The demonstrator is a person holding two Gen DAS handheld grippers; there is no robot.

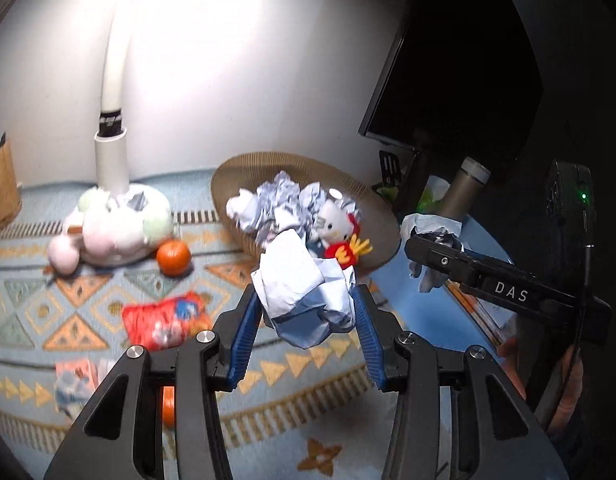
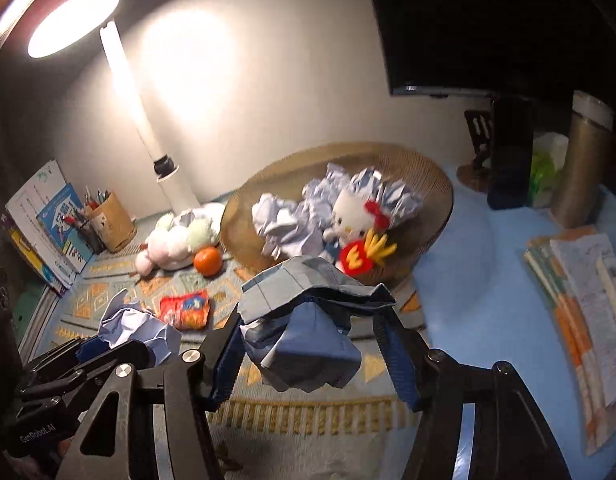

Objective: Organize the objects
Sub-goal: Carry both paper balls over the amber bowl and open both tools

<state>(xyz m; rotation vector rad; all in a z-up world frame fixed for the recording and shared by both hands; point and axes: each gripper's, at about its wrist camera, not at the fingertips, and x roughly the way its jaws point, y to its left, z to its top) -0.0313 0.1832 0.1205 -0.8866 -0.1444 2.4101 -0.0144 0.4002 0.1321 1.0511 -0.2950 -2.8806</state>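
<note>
On the side of the right gripper [image 1: 423,248] you can read "DAS" in white letters. Down by the left gripper [image 2: 104,344] it says "GenRobot.AI". The left gripper squeezes a paper ball [image 1: 308,296] between its blue pads [image 1: 244,328], up off the mat [image 1: 308,392]. The right gripper squeezes a second paper ball [image 2: 304,328] the same way. Both balls hang near the basket [image 2: 427,184], just in front of it. More crumpled paper [image 2: 288,220] and a cat toy [image 2: 351,216] lie inside the basket.
</note>
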